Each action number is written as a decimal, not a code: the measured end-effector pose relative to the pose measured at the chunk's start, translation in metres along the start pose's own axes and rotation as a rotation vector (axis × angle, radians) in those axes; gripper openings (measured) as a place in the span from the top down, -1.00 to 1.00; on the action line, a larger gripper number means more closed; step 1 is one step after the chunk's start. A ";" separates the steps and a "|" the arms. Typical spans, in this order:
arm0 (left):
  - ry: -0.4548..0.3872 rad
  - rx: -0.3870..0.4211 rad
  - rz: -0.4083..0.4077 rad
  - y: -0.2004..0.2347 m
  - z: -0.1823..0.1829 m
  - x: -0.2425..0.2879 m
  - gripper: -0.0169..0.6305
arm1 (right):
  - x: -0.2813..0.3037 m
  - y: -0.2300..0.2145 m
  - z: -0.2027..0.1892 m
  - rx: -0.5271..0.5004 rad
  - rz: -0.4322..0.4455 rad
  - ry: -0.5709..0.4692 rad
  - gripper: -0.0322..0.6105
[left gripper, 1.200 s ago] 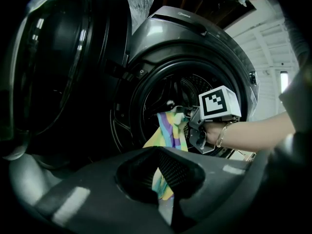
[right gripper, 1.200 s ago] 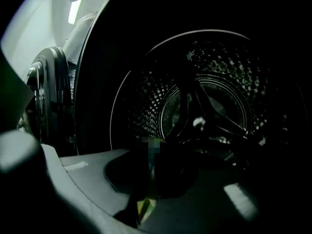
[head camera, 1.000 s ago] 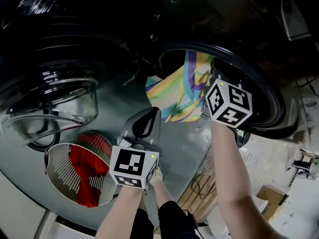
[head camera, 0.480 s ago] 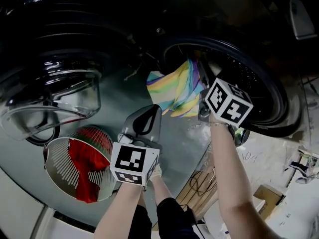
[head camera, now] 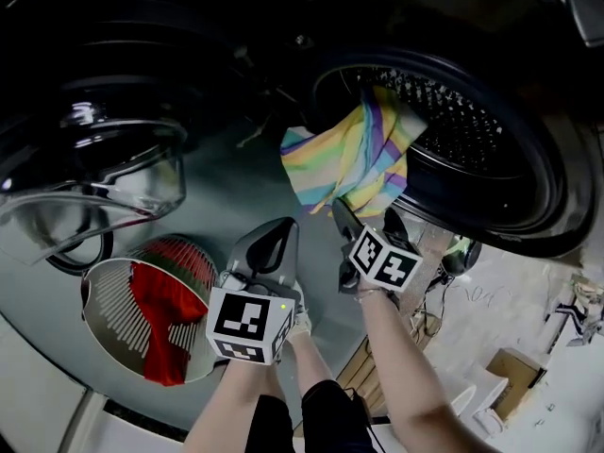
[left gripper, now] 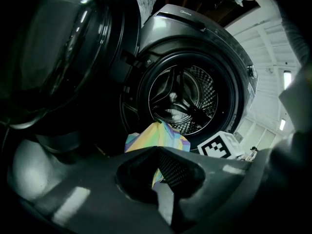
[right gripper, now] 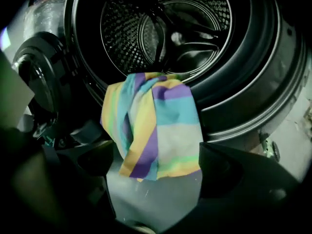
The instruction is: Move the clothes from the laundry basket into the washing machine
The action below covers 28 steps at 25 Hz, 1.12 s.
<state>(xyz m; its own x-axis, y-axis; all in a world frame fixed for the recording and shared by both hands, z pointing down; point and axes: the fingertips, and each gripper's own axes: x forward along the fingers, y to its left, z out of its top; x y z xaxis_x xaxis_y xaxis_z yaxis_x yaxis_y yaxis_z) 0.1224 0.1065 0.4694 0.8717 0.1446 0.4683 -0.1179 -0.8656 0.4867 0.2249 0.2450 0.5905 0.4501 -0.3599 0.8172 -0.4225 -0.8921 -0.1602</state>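
yellow, turquoise and purple bands mark the striped cloth [head camera: 354, 154]. it is draped over the lower lip of the washing machine [head camera: 528, 192], at the upper centre of the head view. its top edge lies just inside the perforated drum [right gripper: 195, 13], while most of it hangs down outside the opening. i would call that piece only half delivered, since it needs a push to go fully in.

the right gripper [head camera: 368, 220] sits just under the hanging hem, with its fingers spread wide and gripping nothing. in the right gripper view the cloth hangs beyond and between them. the left gripper [head camera: 278, 229] is at lower centre, its fingers closed tip to tip on nothing.

at the lower left the laundry basket [head camera: 109, 300] holds a red garment [head camera: 165, 314], not yet moved. so by my reading the task is roughly midway.

the open glass door [head camera: 104, 177] juts out at the left, between basket and drum, and any carry from the basket has to pass round it. the dangling cloth would also foul the door if left as it is.
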 end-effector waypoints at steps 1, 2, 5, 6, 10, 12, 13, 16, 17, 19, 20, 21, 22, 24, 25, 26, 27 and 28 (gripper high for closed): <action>0.001 -0.004 0.002 0.000 -0.005 0.001 0.94 | 0.012 0.001 0.001 0.005 -0.003 -0.004 -0.89; 0.000 -0.006 0.005 0.001 -0.008 0.002 0.94 | 0.022 0.004 0.003 0.006 -0.004 -0.012 -0.96; -0.015 -0.005 0.032 0.004 -0.017 0.000 0.94 | 0.041 0.016 0.007 0.011 -0.013 -0.034 -1.00; -0.021 -0.005 0.038 0.005 -0.019 -0.001 0.94 | 0.045 0.017 0.007 0.013 -0.029 -0.040 -1.00; -0.029 -0.007 0.044 0.012 -0.024 -0.001 0.94 | 0.052 0.007 0.017 -0.024 -0.144 -0.040 -0.36; -0.037 -0.014 0.047 0.013 -0.024 -0.002 0.94 | 0.048 0.006 0.021 -0.066 -0.152 -0.043 -0.04; -0.041 -0.018 0.049 0.014 -0.024 -0.003 0.95 | 0.045 0.008 0.022 -0.090 -0.144 -0.047 0.19; -0.043 -0.017 0.051 0.012 -0.022 -0.003 0.94 | 0.028 0.017 0.027 -0.127 -0.099 -0.077 0.59; -0.044 -0.013 0.051 0.011 -0.020 -0.003 0.94 | 0.021 0.021 0.031 -0.131 -0.078 -0.098 0.60; -0.046 -0.009 0.053 0.010 -0.016 -0.003 0.94 | 0.002 0.030 0.042 -0.142 -0.036 -0.150 0.61; -0.049 -0.011 0.055 0.009 -0.013 -0.004 0.95 | -0.009 0.033 0.050 -0.148 -0.019 -0.179 0.61; -0.051 -0.014 0.057 0.009 -0.010 -0.005 0.94 | -0.021 0.036 0.059 -0.153 -0.007 -0.210 0.61; -0.054 -0.016 0.058 0.008 -0.007 -0.005 0.94 | -0.032 0.038 0.070 -0.159 0.002 -0.245 0.61; -0.059 -0.015 0.057 0.005 0.000 -0.005 0.94 | -0.049 0.040 0.095 -0.171 0.008 -0.313 0.61; -0.062 -0.013 0.055 0.004 0.003 -0.005 0.95 | -0.054 0.040 0.106 -0.178 0.006 -0.342 0.61; -0.064 -0.013 0.052 0.002 0.007 -0.004 0.94 | -0.056 0.040 0.118 -0.184 0.002 -0.365 0.61; -0.066 -0.012 0.049 0.000 0.010 -0.003 0.94 | -0.057 0.039 0.128 -0.191 -0.002 -0.384 0.61; -0.069 -0.012 0.043 -0.002 0.013 -0.002 0.94 | -0.057 0.039 0.138 -0.198 -0.005 -0.400 0.61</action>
<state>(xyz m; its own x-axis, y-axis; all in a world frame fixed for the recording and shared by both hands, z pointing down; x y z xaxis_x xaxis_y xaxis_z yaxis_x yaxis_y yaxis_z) 0.1267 0.1017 0.4582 0.8962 0.0733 0.4376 -0.1618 -0.8643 0.4763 0.2914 0.1933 0.4615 0.7052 -0.4677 0.5329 -0.5445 -0.8386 -0.0155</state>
